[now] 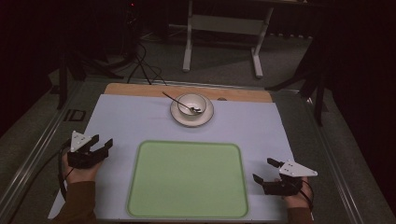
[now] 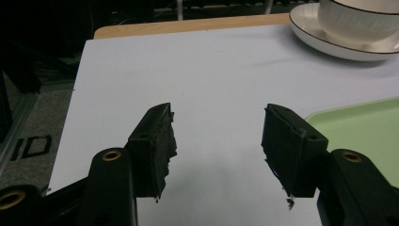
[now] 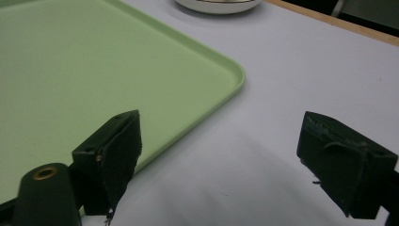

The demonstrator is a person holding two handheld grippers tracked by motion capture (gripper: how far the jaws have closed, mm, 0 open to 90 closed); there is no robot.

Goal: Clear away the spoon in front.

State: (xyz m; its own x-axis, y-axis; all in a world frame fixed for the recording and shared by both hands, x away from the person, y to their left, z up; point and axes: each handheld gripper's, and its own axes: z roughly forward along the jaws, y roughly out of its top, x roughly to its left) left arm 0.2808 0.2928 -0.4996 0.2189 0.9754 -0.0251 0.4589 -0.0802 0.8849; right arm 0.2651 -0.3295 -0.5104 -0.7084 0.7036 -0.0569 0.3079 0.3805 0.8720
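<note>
A white cup (image 1: 192,103) stands on a white saucer (image 1: 179,115) at the far middle of the pale mat, with a metal spoon (image 1: 176,100) leaning in the cup. A light green tray (image 1: 188,179) lies bare at the near middle. My left gripper (image 1: 102,143) rests left of the tray, open, with nothing between its jaws. My right gripper (image 1: 264,171) sits right of the tray, also open and holding nothing. In the left gripper view the saucer (image 2: 310,35) and cup (image 2: 357,19) show at the upper right. The tray's corner (image 3: 207,61) lies ahead of my right gripper (image 3: 221,146).
The pale mat (image 1: 130,121) covers a wooden table whose far edge (image 1: 140,88) shows behind the cup. Metal rails run along both sides of the table. Beyond stand a white table frame (image 1: 224,37) and cables on a dark floor.
</note>
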